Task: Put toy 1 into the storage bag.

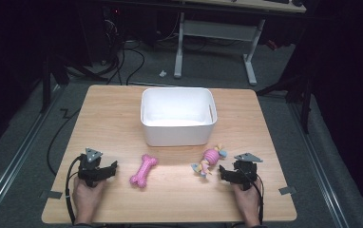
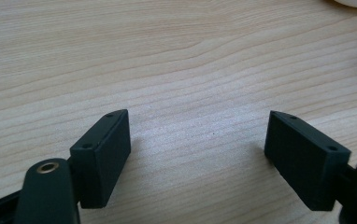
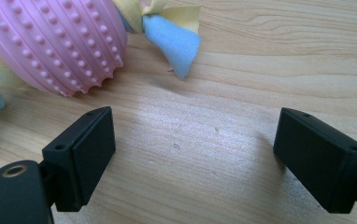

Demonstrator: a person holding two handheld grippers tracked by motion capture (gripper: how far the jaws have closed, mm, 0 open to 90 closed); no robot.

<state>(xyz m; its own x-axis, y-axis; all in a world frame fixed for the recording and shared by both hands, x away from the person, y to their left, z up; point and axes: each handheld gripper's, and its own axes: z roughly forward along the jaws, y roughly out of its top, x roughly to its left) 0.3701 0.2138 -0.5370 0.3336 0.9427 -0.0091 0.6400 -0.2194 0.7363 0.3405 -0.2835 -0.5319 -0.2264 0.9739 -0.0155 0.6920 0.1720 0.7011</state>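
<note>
Near the front edge of the table [image 1: 113, 102], two toys lie on bare wood: one pink bone [image 1: 143, 170], long axis running from near left to far right, and one pink studded ball toy [image 1: 211, 157] with cloth tails, angled likewise. The bone sits between the grippers, well apart from both. Right gripper [image 1: 221, 173], jaws apart and empty, rests just beside the ball toy. Left gripper [image 1: 113, 167], jaws apart, over bare wood. One white bin [image 1: 178, 130] stands behind, mid-table, with open room on either side.
</note>
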